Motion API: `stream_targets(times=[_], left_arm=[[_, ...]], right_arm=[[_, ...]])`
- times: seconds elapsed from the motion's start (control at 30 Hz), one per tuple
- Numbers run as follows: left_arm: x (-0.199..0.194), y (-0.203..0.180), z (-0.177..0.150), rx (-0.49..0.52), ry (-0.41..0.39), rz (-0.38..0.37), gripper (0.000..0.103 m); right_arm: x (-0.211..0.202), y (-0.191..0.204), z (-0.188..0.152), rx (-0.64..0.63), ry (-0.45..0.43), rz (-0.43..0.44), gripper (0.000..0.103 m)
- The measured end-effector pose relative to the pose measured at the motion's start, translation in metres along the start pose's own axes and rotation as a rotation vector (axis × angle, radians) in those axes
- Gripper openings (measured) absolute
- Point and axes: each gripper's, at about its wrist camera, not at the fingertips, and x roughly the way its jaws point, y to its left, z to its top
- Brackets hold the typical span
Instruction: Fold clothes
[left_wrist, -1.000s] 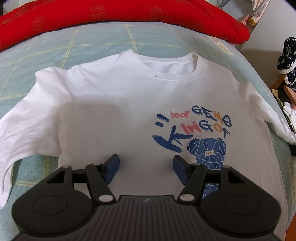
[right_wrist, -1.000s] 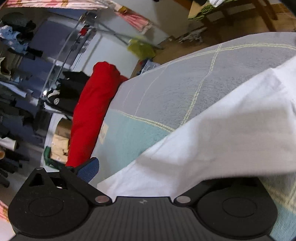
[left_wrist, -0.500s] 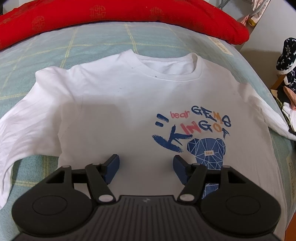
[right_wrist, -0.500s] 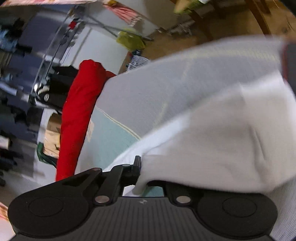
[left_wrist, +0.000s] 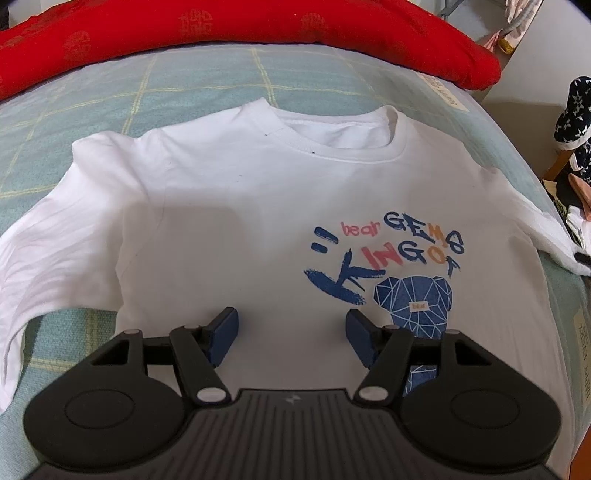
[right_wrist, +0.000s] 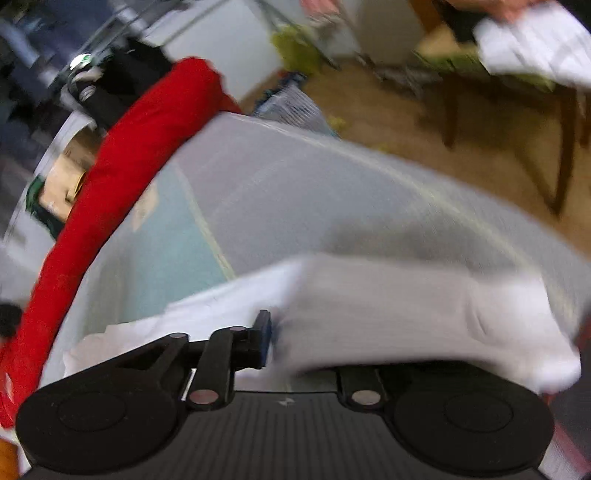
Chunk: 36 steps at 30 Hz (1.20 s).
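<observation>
Bedding in a pale blue-green check (left_wrist: 207, 85) forms the work surface; its far edge is bounded by a long red bolster (left_wrist: 236, 26), and its right edge drops to a wooden floor (right_wrist: 388, 110) where a wooden chair (right_wrist: 517, 96) stands well apart from the bed. Bare bedding remains between the bolster and the garment, and more lies beyond the bed's right corner in the right wrist view.

A white T-shirt (left_wrist: 236, 206) lies flat, print side up, near the middle of the bed. Its collar (left_wrist: 332, 136) points toward the bolster, so the long axis runs from the near edge to the far edge. The left sleeve (left_wrist: 55, 251) spreads outward over the bedding. The right sleeve (right_wrist: 406, 314) reaches the right edge of the bed.

The left gripper (left_wrist: 291, 332) hangs over the lower front of the shirt with its jaws spread and nothing between them.

The right gripper (right_wrist: 295, 339) has just been opening slightly after closing; white sleeve cloth sits between its jaws and drapes over the right jaw. The view is blurred, but the cloth appears pinched.
</observation>
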Motion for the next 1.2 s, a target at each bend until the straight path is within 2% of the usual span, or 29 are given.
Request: stream_targets(times=[0.07,0.13,0.2,0.37,0.4,0.43,0.47,0.53,0.63,0.67,0.7,0.8,0.87,0.93,0.97,1.03,1.13,1.2], left_arm=[[0.0,0.0,0.001,0.005,0.005,0.0,0.065],[0.0,0.0,0.002,0.008,0.01,0.0,0.065],[0.0,0.0,0.002,0.011,0.011,0.002,0.065],[0.001,-0.002,0.002,0.008,0.012,0.013,0.067],[0.001,-0.003,0.002,0.008,0.013,0.016,0.067],[0.002,-0.003,0.002,0.01,0.015,0.019,0.067],[0.002,-0.004,0.003,0.011,0.017,0.021,0.067],[0.002,-0.004,0.003,0.012,0.02,0.022,0.067],[0.002,-0.004,0.004,0.013,0.023,0.024,0.067],[0.002,-0.004,0.004,0.013,0.023,0.024,0.067],[0.002,-0.004,0.004,0.013,0.022,0.024,0.067],[0.001,-0.004,0.003,0.011,0.018,0.023,0.067],[0.002,-0.004,0.003,0.011,0.017,0.023,0.067],[0.002,-0.004,0.003,0.012,0.018,0.023,0.067],[0.002,-0.004,0.003,0.013,0.019,0.023,0.067],[0.002,-0.004,0.004,0.016,0.02,0.024,0.067],[0.001,-0.005,0.005,0.026,0.021,0.028,0.067],[-0.003,-0.007,0.006,0.035,0.016,0.033,0.067]], right_arm=[[-0.006,-0.018,-0.006,0.128,-0.027,0.053,0.025],[-0.018,-0.037,-0.012,0.254,-0.075,0.102,0.043],[-0.026,-0.051,-0.014,0.343,-0.129,0.117,0.052],[-0.035,-0.075,-0.007,0.494,-0.22,0.079,0.051],[-0.035,-0.076,-0.004,0.505,-0.23,0.067,0.043],[-0.036,-0.076,0.002,0.483,-0.235,0.038,0.025],[-0.038,-0.073,0.008,0.442,-0.236,0.007,0.017],[-0.043,-0.066,0.019,0.363,-0.25,-0.004,0.012],[-0.057,-0.054,0.037,0.223,-0.291,-0.029,0.013],[-0.061,-0.05,0.041,0.192,-0.3,-0.032,0.016],[-0.063,-0.049,0.046,0.17,-0.305,-0.041,0.023],[-0.071,-0.051,0.056,0.138,-0.31,-0.122,0.026],[-0.079,-0.061,0.06,0.178,-0.323,-0.182,0.032],[-0.084,-0.066,0.063,0.192,-0.331,-0.194,0.032],[-0.086,-0.063,0.062,0.184,-0.326,-0.192,0.034],[-0.083,-0.051,0.057,0.155,-0.296,-0.163,0.05],[-0.072,-0.021,0.045,0.092,-0.225,-0.082,0.066],[-0.055,0.006,0.035,0.02,-0.134,-0.008,0.069]])
